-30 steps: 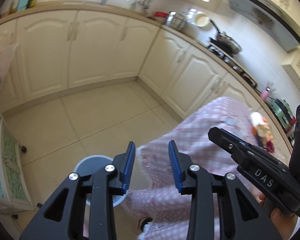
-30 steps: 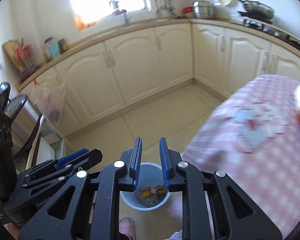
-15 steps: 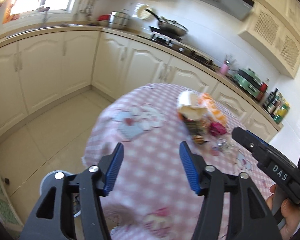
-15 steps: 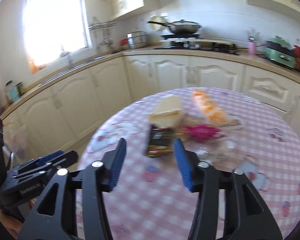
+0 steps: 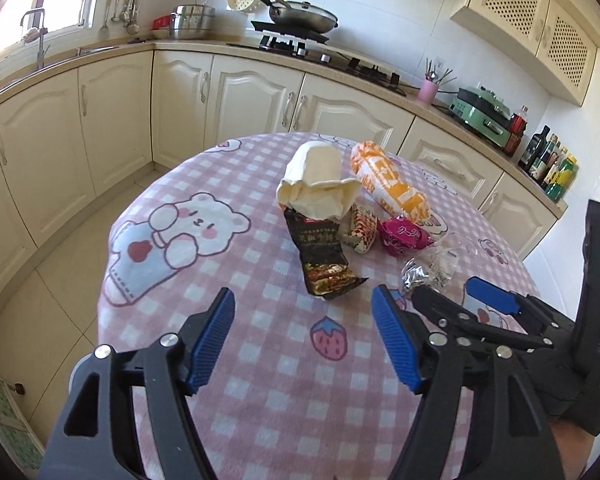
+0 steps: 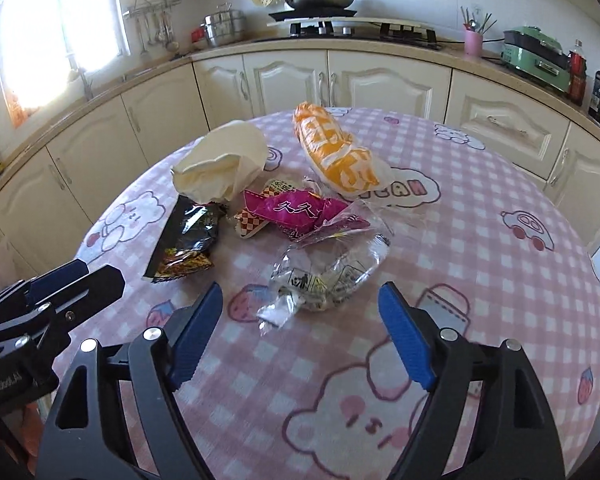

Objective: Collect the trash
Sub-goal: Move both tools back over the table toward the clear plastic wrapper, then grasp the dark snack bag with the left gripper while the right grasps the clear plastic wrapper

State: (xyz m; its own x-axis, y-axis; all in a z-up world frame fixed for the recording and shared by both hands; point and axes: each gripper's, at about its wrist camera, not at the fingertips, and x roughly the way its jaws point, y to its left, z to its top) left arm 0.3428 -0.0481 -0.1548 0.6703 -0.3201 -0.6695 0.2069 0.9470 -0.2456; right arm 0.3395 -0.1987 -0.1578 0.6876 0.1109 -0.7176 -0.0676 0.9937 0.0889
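Just swung both claws up from the floor bin to the table. My left gripper [image 5: 302,312] and right gripper [image 6: 300,310] are spread wide, empty, hovering near the black wrapper [image 5: 324,256] and clear wrapper [image 6: 328,276], so another grab's next.

- Illumination: strong daylight from the window [image 6: 60,32], upper left of the right wrist view; panes blown out to white, with haze spreading over the adjacent wall and cabinets.
- Left wrist view: same window [image 5: 16,12] at the upper left edge, overexposed.
- Glare: bright sheen on the clear plastic wrapper [image 6: 328,276] and on the white wall tiles.
- Shadows: soft, short, falling toward the lower right of the trash on the tablecloth [image 6: 480,208].
- Focus: sharp at frame centre in both views; no motion blur.
- Distortion: pronounced fisheye; counters and cabinet lines bow toward the edges; black vignette fills all corners.
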